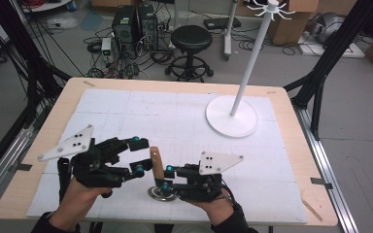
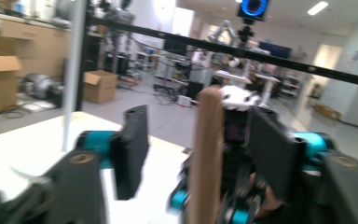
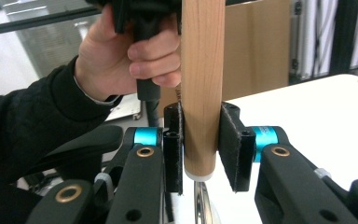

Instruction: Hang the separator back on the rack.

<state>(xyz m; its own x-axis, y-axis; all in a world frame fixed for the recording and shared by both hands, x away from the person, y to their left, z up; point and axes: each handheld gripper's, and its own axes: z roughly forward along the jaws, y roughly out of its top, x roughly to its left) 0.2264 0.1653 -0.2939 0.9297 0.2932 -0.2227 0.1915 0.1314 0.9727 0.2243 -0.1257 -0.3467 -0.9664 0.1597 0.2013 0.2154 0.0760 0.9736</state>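
The left claw (image 1: 141, 154) is sitting on the left side of the bench (image 1: 39, 145), with a hand (image 1: 77, 199) holding it from below. Its jaws are spread wide apart. They are standing on both sides of the top part of the handle (image 1: 156, 164), but they are not touching it. In the left gripper view the handle (image 2: 207, 154) is rising between the two jaws with a gap on each side.

The handle is a wooden stick. It is standing up near the front middle of the bench, on the white mat (image 1: 175, 121). Its long way is running up and down, and it is leaning a tiny bit. The rounded top is pointing up. At the bottom there is a shiny metal ring (image 1: 159, 193) lying flat on the mat. I cannot tell just what tool this is.

The right claw (image 1: 167, 177) is pinching the handle low down, just above the ring. In the right gripper view the right claw (image 3: 200, 144) is pressing both pads on the wood (image 3: 203, 70), one on each side.

To do this step well, I think the right claw should be holding tight so the stick is not tipping. The left claw should be lining up with the stick in the middle of its jaws and then closing slowly, so it is squeezing both sides at once and not knocking it over.

Far off on the right a white stand (image 1: 232, 115) is standing, well apart from the claws.
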